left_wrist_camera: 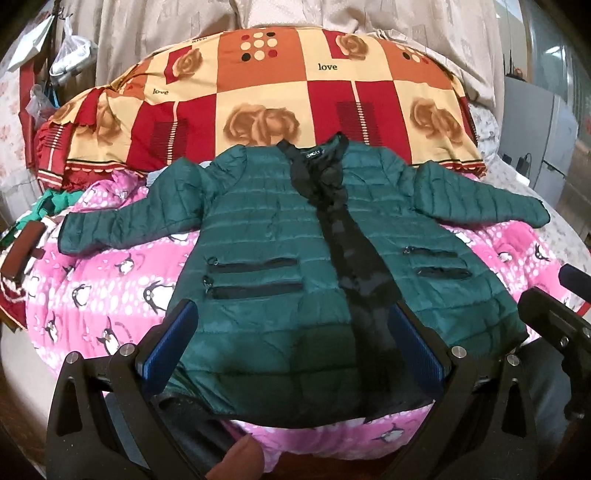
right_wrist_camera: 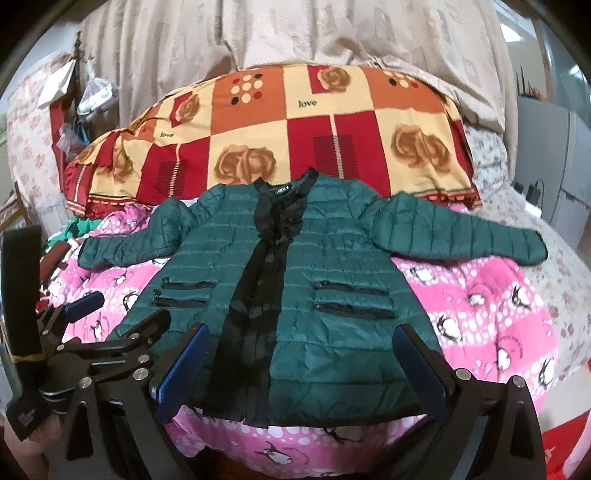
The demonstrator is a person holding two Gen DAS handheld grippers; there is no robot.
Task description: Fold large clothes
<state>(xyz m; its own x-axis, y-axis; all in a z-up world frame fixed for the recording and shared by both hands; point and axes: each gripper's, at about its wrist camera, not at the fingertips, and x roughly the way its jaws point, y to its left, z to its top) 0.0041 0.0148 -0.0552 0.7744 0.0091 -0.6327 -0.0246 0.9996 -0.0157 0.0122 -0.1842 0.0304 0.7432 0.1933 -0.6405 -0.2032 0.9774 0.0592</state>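
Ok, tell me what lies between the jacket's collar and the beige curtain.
The red-and-orange quilt, bunched up, fills the stretch between the green jacket and curtain; both wrist views show it.

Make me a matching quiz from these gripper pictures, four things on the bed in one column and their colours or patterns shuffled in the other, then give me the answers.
Things:
1. quilted jacket
2. blanket under the jacket
3. folded quilt behind the jacket
4. ruffle trim down the jacket front

Colours or patterns:
A. pink with penguins
B. black
C. dark green
D. red, orange and cream squares with roses

Pairs: 1-C, 2-A, 3-D, 4-B
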